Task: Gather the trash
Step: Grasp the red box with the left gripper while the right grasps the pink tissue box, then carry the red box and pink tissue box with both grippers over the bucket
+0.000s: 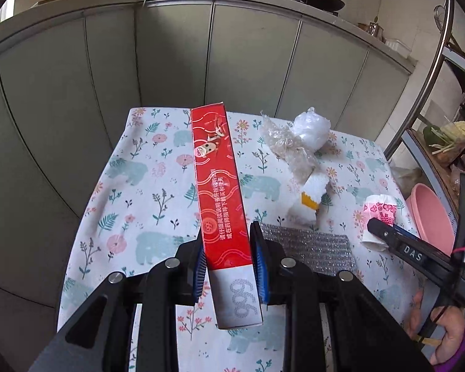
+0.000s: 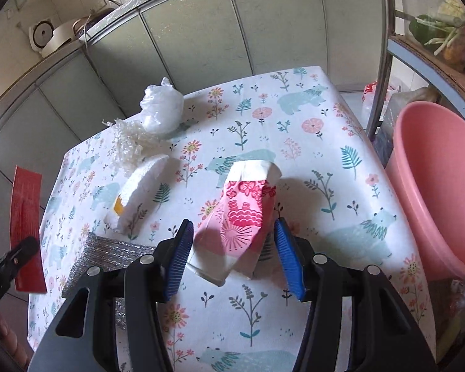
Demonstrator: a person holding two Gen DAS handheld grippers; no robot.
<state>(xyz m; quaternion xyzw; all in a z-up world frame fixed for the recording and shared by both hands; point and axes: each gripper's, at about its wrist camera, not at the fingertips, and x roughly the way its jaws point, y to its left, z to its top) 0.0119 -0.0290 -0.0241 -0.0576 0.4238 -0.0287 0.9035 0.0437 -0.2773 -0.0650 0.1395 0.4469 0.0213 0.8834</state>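
Left gripper (image 1: 228, 266): my jaws clamp the red box (image 1: 220, 186), lifted off the worktop (image 2: 341, 130).
Right gripper (image 2: 232, 259): jaws apart around the crushed paper cup (image 2: 241, 217), not gripping.
Left to collect: white bag (image 2: 162, 110), foam piece (image 2: 139, 190), crinkled plastic wrap (image 2: 125, 148), silver pad (image 2: 108, 254).
Pink basin (image 2: 434, 186): right of worktop, looks empty.

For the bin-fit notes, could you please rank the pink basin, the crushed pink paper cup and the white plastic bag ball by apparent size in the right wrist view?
1. pink basin, largest, though partly cut off.
2. crushed pink paper cup, but it lies nearest the camera, so its lead is unsure.
3. white plastic bag ball, smallest and farthest.
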